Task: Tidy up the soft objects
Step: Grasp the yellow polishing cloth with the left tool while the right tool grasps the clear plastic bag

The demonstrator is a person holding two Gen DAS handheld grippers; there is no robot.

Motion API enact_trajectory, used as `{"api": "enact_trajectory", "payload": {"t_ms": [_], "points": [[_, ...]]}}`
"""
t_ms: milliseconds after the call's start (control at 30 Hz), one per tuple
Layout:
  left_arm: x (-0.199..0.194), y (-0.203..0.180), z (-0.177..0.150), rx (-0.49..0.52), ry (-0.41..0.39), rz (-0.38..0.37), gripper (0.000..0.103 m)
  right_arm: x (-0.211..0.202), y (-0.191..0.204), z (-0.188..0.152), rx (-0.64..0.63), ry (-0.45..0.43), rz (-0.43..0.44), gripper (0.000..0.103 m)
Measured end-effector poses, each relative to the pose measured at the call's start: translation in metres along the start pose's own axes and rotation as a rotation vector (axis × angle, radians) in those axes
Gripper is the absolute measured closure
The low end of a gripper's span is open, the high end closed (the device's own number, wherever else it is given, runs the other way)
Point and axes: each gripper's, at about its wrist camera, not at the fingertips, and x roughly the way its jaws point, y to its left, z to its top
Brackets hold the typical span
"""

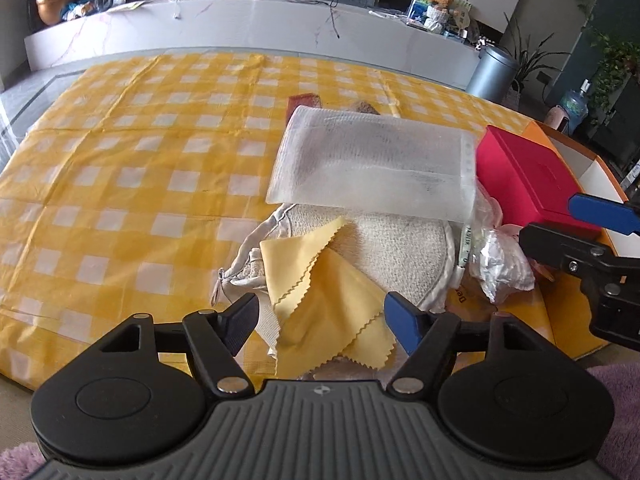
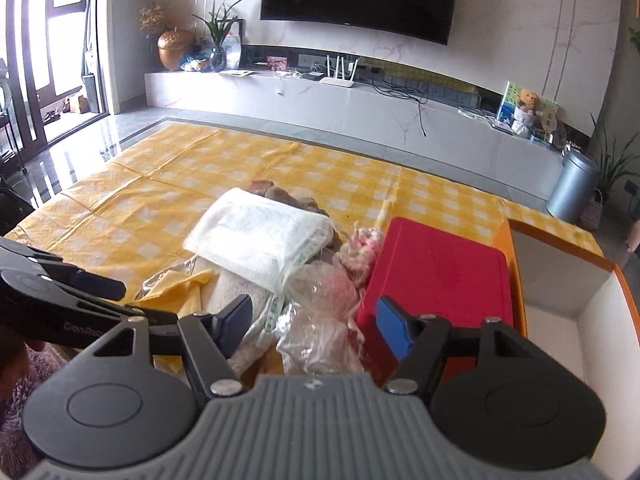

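Two open fingers frame my left wrist view: my left gripper (image 1: 320, 320) hovers with its jaws apart and nothing between them, directly over the yellow pinked-edge cloth (image 1: 324, 300). That cloth lies on a beige terry pad (image 1: 392, 248), whose far end is covered by a white foam pouch (image 1: 372, 168). Just right of the pad sit crumpled clear plastic bags (image 1: 500, 268), and beyond them a red box (image 1: 524, 180) leaning against the orange-rimmed carton (image 1: 588, 168). My right gripper (image 1: 560, 224) shows at the right edge, beside the red box. To the left, the yellow checked mat (image 1: 120, 160) stretches wide and bare to its far edge.

In the right wrist view, my right gripper (image 2: 316, 324) is also spread, gripping nothing, poised above the crumpled plastic bags (image 2: 320, 312). The red box (image 2: 436, 276) lies just right of them, touching the carton (image 2: 560, 280). The foam pouch (image 2: 260, 236) rests ahead, the yellow cloth (image 2: 176, 292) lower left near my left gripper (image 2: 80, 288), whose jaw state I cannot tell here.
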Motion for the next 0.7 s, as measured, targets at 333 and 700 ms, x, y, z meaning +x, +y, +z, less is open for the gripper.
{"api": "enact_trajectory", "payload": {"t_ms": [333,700], "points": [[0.027,-0.005,-0.003,0.007,0.040,0.021,0.046,0.048,0.017,0.033,-0.196,0.001,0.107,0.021],[0.013,-0.003,-0.002,0.006,-0.013,0.080,0.088,0.085,0.038,0.034,-0.362,0.023,0.133,0.016]]}}
